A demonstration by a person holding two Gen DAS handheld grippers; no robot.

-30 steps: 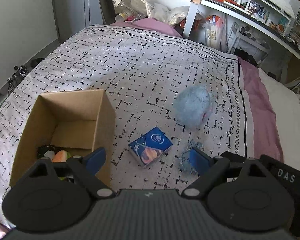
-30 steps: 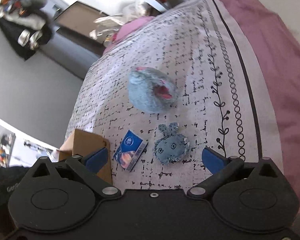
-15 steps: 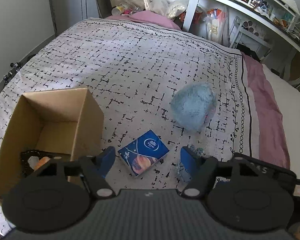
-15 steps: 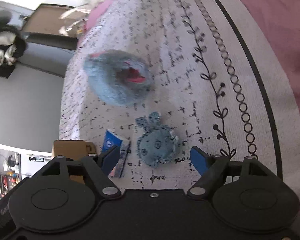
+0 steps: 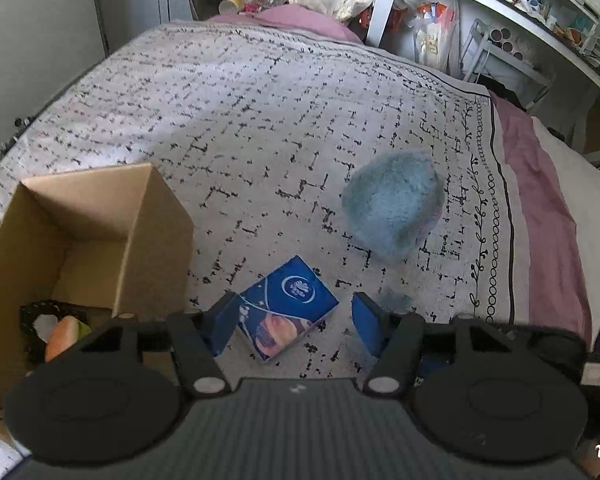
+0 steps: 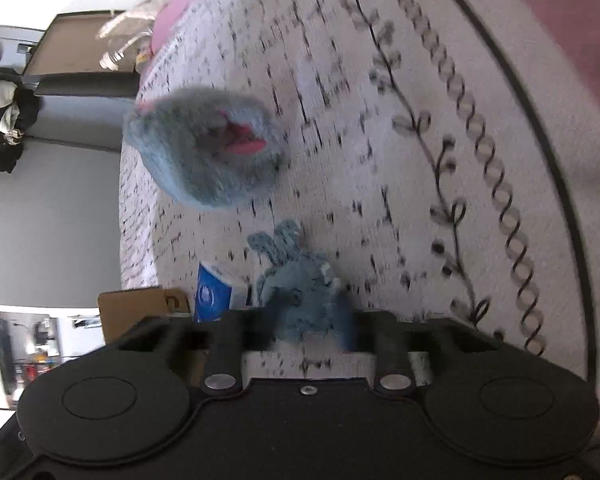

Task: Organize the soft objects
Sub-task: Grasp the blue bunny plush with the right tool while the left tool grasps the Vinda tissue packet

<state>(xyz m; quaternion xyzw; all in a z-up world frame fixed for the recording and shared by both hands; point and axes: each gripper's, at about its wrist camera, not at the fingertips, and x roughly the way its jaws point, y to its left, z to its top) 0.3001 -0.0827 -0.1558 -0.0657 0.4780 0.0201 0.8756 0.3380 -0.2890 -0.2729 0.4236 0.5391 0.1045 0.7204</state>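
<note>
- The right tongs [image 6: 312, 332] have closed most of the way around the small plush [image 6: 300, 292]; the blue pads are hidden behind it, so whether they truly pinch it I cannot tell.
- Risk: the view is blurred, and a grip on loose fabric only could let the plush slip out on the lift.
- Risk: the pack [image 6: 214, 292] lies just beside the plush; a low carry could drag or nudge it.
- The left tongs [image 5: 292, 326] are open wide and empty, the blue pack [image 5: 288, 306] lying between the fingers [image 5: 370, 326] on the bed [image 5: 240, 120]. Closing too high might only tip the pack over.
- Risk: both tools work close together near the same spot, so they could bump each other.
- The right tool points low along the bed, close to the cover; the left is held higher and looks down at a slant.
- The big plush [image 5: 394, 204] rests farther out on the bed; the box [image 5: 156, 216] stands to the left, with a few things already inside.
</note>
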